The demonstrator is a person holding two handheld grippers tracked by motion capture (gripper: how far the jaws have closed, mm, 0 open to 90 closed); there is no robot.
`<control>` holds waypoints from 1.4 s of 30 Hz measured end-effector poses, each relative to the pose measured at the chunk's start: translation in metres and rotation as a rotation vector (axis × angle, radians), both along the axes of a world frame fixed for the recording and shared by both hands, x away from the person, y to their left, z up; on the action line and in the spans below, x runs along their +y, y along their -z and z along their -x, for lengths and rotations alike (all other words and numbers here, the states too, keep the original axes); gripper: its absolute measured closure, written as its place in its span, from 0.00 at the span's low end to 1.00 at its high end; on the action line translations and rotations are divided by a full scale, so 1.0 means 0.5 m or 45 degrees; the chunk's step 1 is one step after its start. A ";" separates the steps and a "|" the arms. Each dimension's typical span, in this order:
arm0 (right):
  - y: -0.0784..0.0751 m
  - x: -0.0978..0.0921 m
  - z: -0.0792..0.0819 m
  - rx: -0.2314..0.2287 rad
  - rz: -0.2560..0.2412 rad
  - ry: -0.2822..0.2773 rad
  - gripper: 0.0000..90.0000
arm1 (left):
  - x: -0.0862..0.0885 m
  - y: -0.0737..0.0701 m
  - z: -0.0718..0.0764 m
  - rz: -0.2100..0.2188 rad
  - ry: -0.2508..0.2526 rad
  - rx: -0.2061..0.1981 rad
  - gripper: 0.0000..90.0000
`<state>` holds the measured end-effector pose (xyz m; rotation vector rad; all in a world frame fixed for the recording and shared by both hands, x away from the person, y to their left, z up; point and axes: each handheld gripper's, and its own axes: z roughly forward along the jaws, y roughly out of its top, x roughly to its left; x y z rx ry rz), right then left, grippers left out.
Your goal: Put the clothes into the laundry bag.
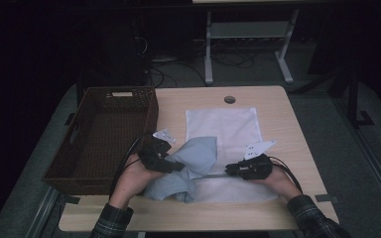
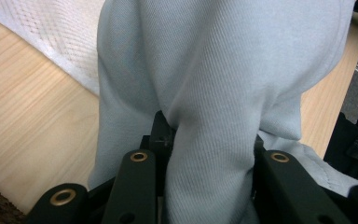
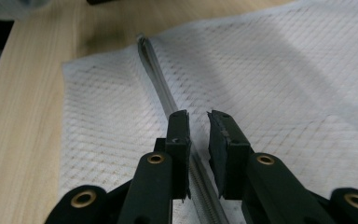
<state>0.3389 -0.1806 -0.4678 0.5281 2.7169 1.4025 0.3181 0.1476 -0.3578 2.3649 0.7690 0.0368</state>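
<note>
A light blue garment (image 1: 198,153) lies bunched on the front left part of a white mesh bag (image 1: 223,124) on the wooden table (image 1: 287,129). My left gripper (image 1: 176,166) is shut on a fold of it. In the left gripper view the blue garment (image 2: 223,60) drapes over the left gripper (image 2: 209,135) and hides the jaw tips, with the mesh bag (image 2: 42,32) behind. My right gripper (image 1: 233,170) hovers low over the bag's front part. In the right gripper view, the right gripper (image 3: 198,116) has its jaws a narrow gap apart, empty, just above the bag's zipper (image 3: 156,74).
A dark brown wicker basket (image 1: 119,91) stands on the table's left side, close to my left hand. A round cable hole (image 1: 229,99) sits near the far edge. Bare wood lies to the right of the bag. Desk legs and cables are on the floor beyond.
</note>
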 end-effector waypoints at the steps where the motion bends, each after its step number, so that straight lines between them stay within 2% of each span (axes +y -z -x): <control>1: 0.004 0.002 -0.001 0.008 0.010 -0.003 0.85 | 0.000 0.000 0.000 0.001 0.000 0.001 0.76; 4: 0.014 0.007 -0.003 0.031 0.027 -0.026 0.82 | 0.000 0.000 0.000 0.002 0.004 0.002 0.76; 7: 0.025 0.011 -0.007 0.038 0.058 -0.010 0.79 | -0.001 0.002 -0.001 -0.001 0.008 0.006 0.76; 18: 0.025 0.005 -0.017 0.080 0.013 0.057 0.87 | -0.003 0.006 -0.002 -0.003 0.008 0.019 0.76; 22: 0.022 0.000 -0.020 0.061 -0.003 0.084 0.88 | -0.003 0.007 -0.003 -0.005 0.013 0.020 0.76; 28: 0.026 0.003 -0.015 0.023 0.055 0.053 0.86 | -0.003 0.006 -0.003 -0.004 0.013 0.019 0.76; 31: 0.026 0.007 -0.014 0.020 0.065 0.058 0.96 | -0.003 0.006 -0.003 -0.005 0.010 0.020 0.76; 33: 0.024 0.008 -0.014 0.012 0.061 0.064 0.98 | -0.003 0.007 -0.003 -0.007 0.011 0.022 0.76; 37: 0.015 0.009 -0.017 0.004 0.029 0.096 0.98 | -0.001 0.010 -0.005 -0.012 0.005 0.025 0.76; 42: -0.006 0.007 -0.028 -0.011 0.002 0.180 0.98 | -0.001 0.010 -0.004 -0.017 0.004 0.026 0.76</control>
